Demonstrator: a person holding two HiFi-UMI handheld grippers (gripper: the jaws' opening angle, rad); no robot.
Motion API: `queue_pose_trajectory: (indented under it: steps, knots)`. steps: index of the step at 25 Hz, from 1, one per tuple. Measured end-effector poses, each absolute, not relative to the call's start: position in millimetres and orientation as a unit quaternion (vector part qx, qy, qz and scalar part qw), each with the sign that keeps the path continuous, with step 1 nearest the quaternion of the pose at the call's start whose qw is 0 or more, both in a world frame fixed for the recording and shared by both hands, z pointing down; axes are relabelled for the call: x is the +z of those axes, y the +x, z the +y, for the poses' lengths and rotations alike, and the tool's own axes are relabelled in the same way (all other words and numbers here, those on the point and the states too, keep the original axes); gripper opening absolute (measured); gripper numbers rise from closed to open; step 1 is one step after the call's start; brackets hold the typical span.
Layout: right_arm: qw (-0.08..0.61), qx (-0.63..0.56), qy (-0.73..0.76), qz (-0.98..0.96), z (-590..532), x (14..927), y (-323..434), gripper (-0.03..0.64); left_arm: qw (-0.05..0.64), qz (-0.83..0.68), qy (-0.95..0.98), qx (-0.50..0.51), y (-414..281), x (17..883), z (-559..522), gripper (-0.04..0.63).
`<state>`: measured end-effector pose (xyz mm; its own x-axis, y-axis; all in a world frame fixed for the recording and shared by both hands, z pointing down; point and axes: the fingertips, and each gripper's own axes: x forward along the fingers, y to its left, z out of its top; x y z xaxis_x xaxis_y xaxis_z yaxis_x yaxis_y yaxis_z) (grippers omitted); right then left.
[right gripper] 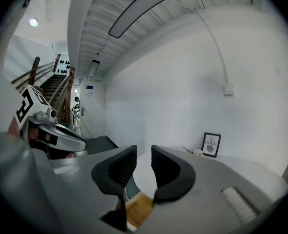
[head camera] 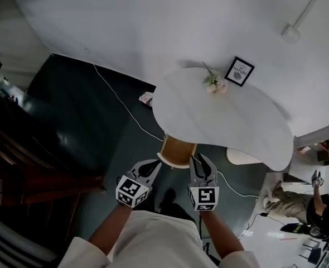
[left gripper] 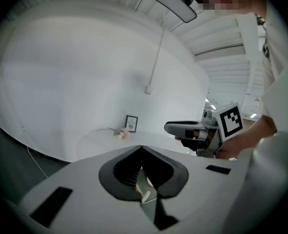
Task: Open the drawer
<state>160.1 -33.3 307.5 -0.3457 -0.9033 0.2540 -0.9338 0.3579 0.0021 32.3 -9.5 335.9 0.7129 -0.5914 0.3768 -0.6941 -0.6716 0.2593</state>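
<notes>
Drawer (head camera: 178, 151) work has not begun, it seems: the wooden front sits under the near edge of the white table (head camera: 237, 128), below and beyond both grippers. A good approach would bring one gripper down level with that front, close on its lip or handle (none can be made out), then pull straight back. The left gripper (head camera: 154, 164) has its fingers pressed together at the tips, holding nothing. The right gripper (head camera: 201, 158) shows a narrow gap between its fingers, also empty and touching nothing.
</notes>
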Motion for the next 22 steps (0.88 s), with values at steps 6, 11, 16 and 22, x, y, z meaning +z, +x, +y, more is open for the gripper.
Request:
queue_pose_trajectory:
  steps: [6,11,16,22]
  knots:
    - [0.111,0.062,0.582,-0.803,-26,271,181,0.096,0.185,-0.354,0.909,0.120,19,294,-16,0.008]
    - [0.104,0.056,0.602,-0.790,-12,239,200,0.054,0.169,-0.343,0.917,0.117,14,265,-19,0.008]
    - [0.090,0.065,0.613,-0.782,-3,217,216,0.052,0.145,-0.331,0.925,0.116,14,241,-26,0.008]
    - [0.097,0.062,0.609,-0.785,4,206,231,0.018,0.122,-0.331,0.930,0.101,16,211,-35,0.008]
